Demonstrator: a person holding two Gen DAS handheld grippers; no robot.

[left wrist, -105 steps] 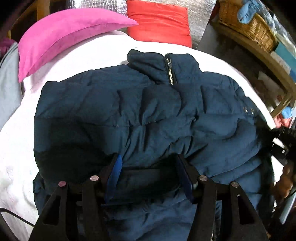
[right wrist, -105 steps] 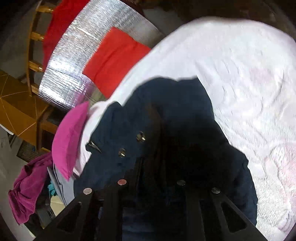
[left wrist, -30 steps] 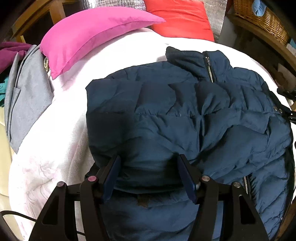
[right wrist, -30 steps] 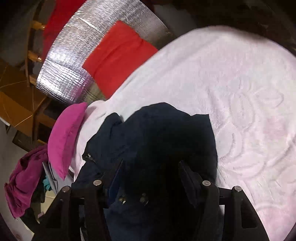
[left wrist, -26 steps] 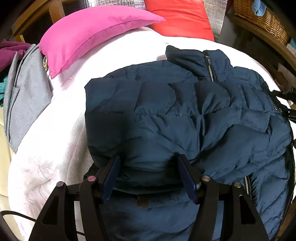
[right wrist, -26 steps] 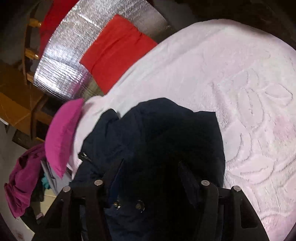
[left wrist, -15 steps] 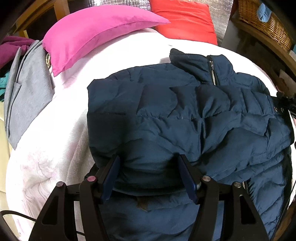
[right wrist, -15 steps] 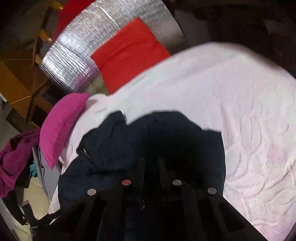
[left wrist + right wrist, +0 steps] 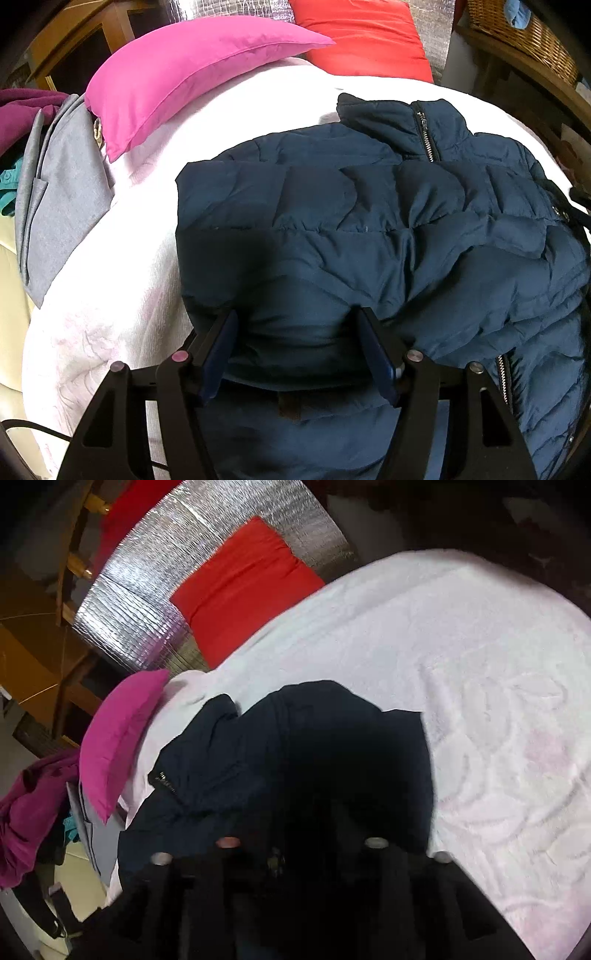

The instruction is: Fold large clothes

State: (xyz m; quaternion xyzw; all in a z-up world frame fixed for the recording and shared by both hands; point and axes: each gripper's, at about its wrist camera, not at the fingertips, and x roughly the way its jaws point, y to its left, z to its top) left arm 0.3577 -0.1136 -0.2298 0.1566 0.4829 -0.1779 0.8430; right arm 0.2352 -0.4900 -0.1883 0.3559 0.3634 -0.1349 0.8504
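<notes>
**Right side tucked in, jacket half folded**

Right gripper (image 9: 301, 843) has drawn back from the jacket (image 9: 369, 229) since a second ago, jaws opening; view too dark to tell whether cloth is between them. Left gripper (image 9: 297, 350) holds steady, jaws apart astride a puffy fold, grip unclear.

Jacket lies on the bed (image 9: 110, 295), just below the pink pillow (image 9: 177, 74). Sides appear folded in; bottom-to-collar fold likely remains.

Navy quilted shell, slick, lumpy; metal zip at collar. Bed cover white, embossed.
</notes>
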